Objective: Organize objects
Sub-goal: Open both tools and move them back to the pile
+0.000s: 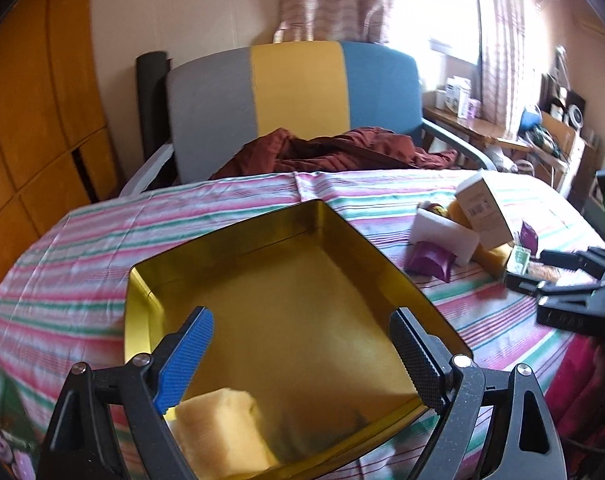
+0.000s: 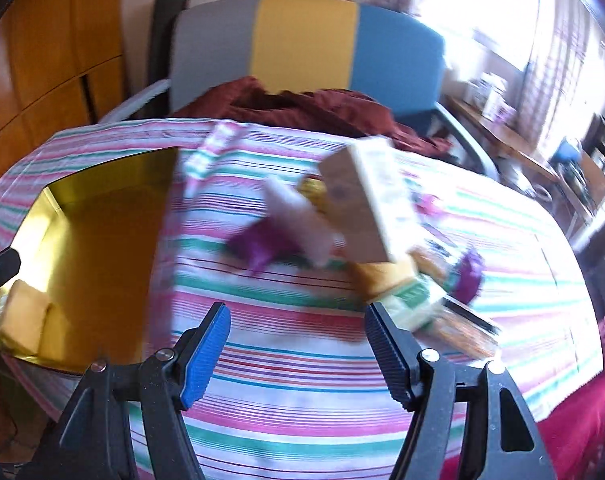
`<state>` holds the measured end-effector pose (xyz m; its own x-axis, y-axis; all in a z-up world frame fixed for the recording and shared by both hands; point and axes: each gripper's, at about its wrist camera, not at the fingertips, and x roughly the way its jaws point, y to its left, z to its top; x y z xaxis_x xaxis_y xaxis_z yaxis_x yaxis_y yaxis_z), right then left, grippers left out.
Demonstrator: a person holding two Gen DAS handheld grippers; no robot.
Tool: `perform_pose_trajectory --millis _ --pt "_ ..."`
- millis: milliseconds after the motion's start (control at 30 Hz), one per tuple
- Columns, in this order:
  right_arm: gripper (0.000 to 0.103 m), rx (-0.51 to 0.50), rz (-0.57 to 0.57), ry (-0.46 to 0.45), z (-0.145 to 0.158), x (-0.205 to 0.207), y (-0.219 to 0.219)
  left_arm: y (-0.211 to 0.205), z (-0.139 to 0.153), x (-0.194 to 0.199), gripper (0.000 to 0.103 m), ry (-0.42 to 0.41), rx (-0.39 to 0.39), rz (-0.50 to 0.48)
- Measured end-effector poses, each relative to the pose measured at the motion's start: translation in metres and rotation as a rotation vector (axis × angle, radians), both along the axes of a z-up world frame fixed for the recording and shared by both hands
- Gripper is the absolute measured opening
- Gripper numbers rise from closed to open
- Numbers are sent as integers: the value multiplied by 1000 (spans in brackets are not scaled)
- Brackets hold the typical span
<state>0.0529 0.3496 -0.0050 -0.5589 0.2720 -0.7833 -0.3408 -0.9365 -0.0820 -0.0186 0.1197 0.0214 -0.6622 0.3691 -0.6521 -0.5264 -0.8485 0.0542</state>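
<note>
Left wrist view: the left gripper [image 1: 302,356] hangs wide and empty over a gold tin [image 1: 286,280] with one yellow sponge [image 1: 222,432] already inside.

Right wrist view: the right gripper [image 2: 296,356], half spread and empty, faces a blurred pile, with a cardboard box [image 2: 366,204] on top. Sorting seems barely begun; next needs a grasp on one piece.

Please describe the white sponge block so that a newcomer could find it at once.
On the striped tablecloth, right of the gold tin, lies a small pile of things. The white sponge block is on its near left side, above a purple packet; it alone is plain white.
</note>
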Motion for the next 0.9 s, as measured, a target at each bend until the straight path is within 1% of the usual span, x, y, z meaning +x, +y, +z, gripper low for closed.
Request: perform_pose_trajectory --millis 133,333,433,633,733,867,900 --pt "71 -2 -82 5 3 15 37 18 1 4 90 11 -18 -43" --pt "71 -56 -201 37 9 39 88 42 1 10 90 22 -42 -96" --pt "71 -67 -243 46 9 47 105 53 0 14 90 26 -55 -121" --pt "71 -161 -303 69 8 58 133 70 -4 16 90 22 -77 -157" --pt "72 -252 -325 81 1 62 147 79 -7 16 90 6 -82 -179" --pt "72 -388 -384 99 -12 69 165 92 -7 13 90 -30 -56 -206" --pt "72 -399 -391 111 -12 71 167 96 -7 11 90 -47 -47 -214"
